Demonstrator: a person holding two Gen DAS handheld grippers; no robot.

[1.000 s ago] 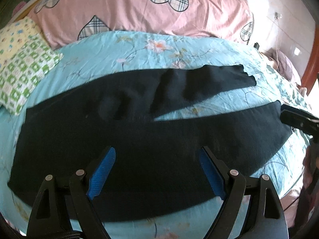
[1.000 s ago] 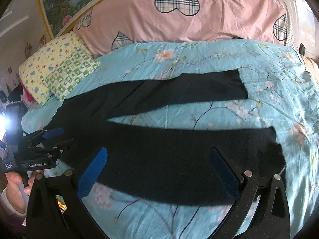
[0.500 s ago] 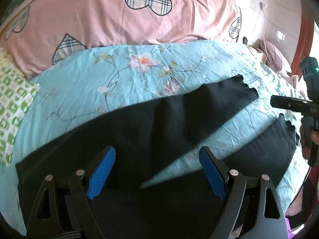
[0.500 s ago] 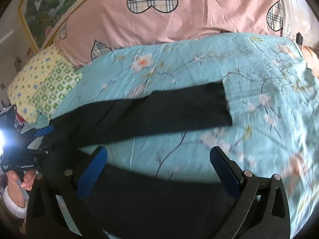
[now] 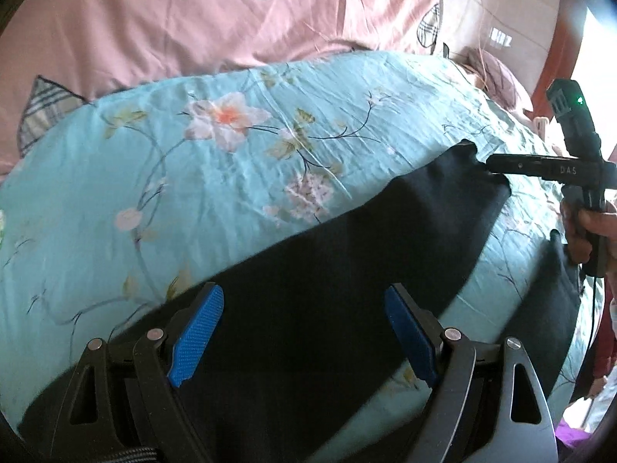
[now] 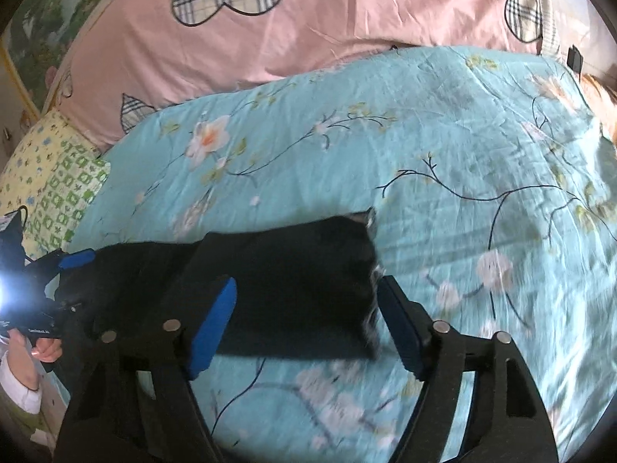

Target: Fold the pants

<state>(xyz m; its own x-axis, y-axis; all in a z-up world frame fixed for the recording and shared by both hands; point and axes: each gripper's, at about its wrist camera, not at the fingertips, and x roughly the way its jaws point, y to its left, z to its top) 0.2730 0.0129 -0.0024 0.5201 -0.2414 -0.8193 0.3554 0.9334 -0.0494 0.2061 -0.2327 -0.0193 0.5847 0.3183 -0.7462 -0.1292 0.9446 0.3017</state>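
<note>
Black pants (image 5: 347,254) lie spread on the teal floral bedsheet (image 5: 231,177), legs running to the right. My left gripper (image 5: 302,332) hovers open over the far leg near its upper part, nothing between its blue pads. In the right wrist view, the far leg's hem (image 6: 339,270) lies between the fingers of my right gripper (image 6: 306,324). Its jaws are closing but the pads stand apart from the cloth. The right gripper (image 5: 501,166) also shows at that hem in the left wrist view. The near leg (image 5: 555,270) is partly hidden.
A pink quilt (image 6: 308,38) with plaid hearts is bunched along the far side of the bed. A green and yellow pillow (image 6: 58,189) lies at the far left. A hand (image 6: 42,347) holds the left gripper (image 6: 73,281). A wooden post (image 5: 559,38) stands at the right.
Both grippers have moved forward across the bed, from over the near leg to the far leg. The right jaws have narrowed around the hem.
</note>
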